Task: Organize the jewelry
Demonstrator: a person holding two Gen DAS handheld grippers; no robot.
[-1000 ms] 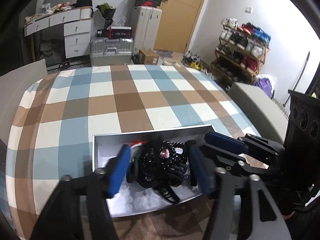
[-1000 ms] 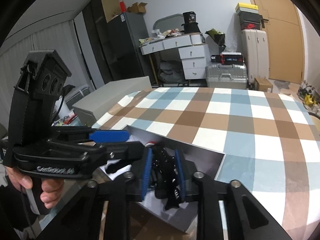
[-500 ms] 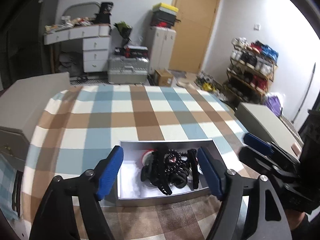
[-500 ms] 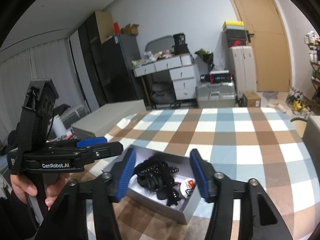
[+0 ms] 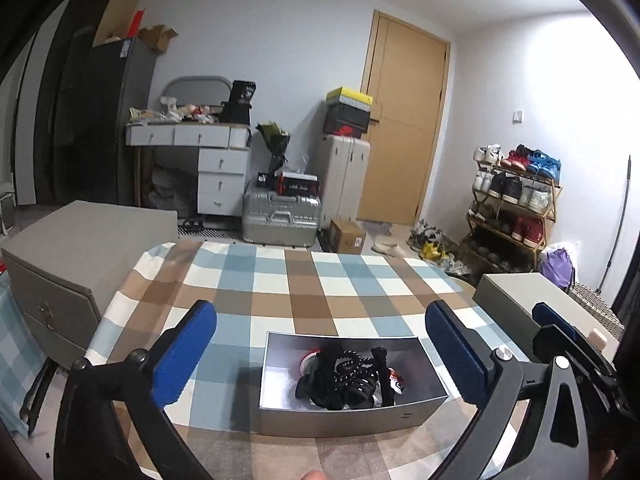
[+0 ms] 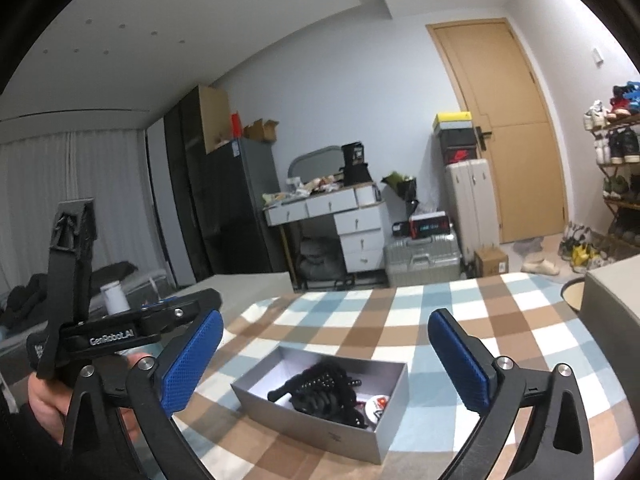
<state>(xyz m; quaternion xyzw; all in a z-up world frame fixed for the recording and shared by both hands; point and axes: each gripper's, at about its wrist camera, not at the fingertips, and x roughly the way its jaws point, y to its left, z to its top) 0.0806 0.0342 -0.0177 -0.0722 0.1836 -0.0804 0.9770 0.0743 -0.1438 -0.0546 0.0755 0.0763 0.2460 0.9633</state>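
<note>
A tangle of black beaded and coiled jewelry (image 5: 344, 380) is seen inside an open silver rectangular box (image 5: 340, 420) on the blue-brown checked tablecloth (image 5: 312, 280) — below and between both grippers' blue-padded fingers. Left gripper (image 5: 320, 354) and right gripper (image 6: 326, 364) are held raised w/ fingers wide apart, nothing gripped — a grey cabinet (image 5: 80, 248) stands nearby.

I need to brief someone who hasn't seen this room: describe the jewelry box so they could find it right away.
Find the table with the blue, brown and white checked cloth. On its near end sits an open, lidless silver-grey box, holding a tangle of black beads and coiled bands. It is the only container on the cloth; the grey cabinets stand beside the table, not on it.
</note>
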